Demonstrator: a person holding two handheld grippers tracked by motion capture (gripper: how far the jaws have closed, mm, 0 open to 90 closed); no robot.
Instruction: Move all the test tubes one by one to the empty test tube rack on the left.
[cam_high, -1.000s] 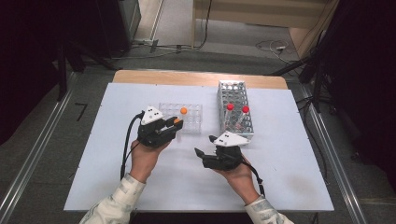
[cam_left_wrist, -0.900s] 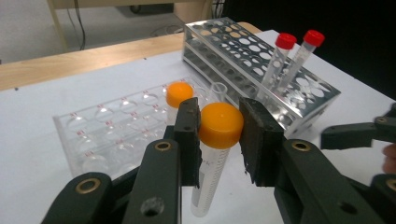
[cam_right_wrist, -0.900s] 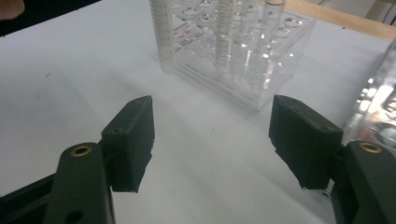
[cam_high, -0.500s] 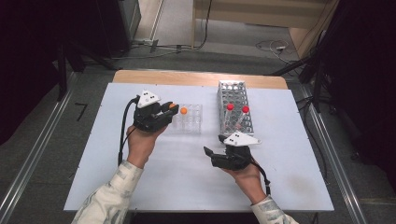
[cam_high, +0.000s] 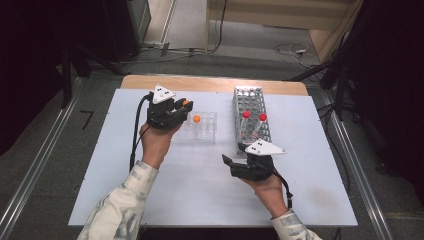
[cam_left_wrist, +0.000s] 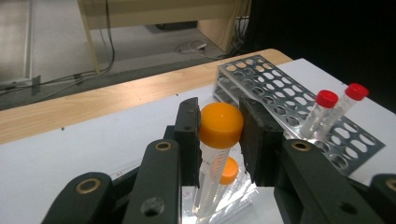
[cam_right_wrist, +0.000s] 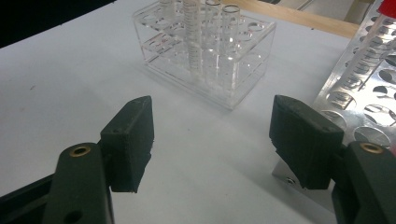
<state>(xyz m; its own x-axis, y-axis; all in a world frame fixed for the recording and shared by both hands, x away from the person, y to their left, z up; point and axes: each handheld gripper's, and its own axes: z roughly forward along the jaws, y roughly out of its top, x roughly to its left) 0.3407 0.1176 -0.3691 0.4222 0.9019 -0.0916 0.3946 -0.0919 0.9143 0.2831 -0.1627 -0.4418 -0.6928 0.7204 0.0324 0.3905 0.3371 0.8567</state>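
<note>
My left gripper (cam_high: 183, 108) (cam_left_wrist: 219, 135) is shut on a clear tube with an orange cap (cam_left_wrist: 220, 125) (cam_high: 186, 103), held upright at the left end of a clear plastic rack (cam_high: 205, 131). I cannot tell whether the tube's lower end sits in a hole. A second orange-capped tube (cam_high: 196, 119) (cam_left_wrist: 229, 170) stands in that rack. My right gripper (cam_high: 229, 165) (cam_right_wrist: 212, 135) hangs open low over the white table, jaws wide apart and pointed at the clear rack (cam_right_wrist: 205, 51), which holds several uncapped tubes.
A metal rack (cam_high: 249, 99) (cam_left_wrist: 261, 79) (cam_right_wrist: 369, 93) stands right of the clear one, with two red-capped tubes (cam_high: 246, 114) (cam_high: 262, 117) (cam_left_wrist: 325, 99) in it. The white board (cam_high: 150, 200) lies on a wooden table whose far edge (cam_high: 210, 84) shows.
My left gripper has moved away from the person to the clear rack's left end, and an orange cap now shows between its jaws. My right gripper has shifted slightly to the right.
</note>
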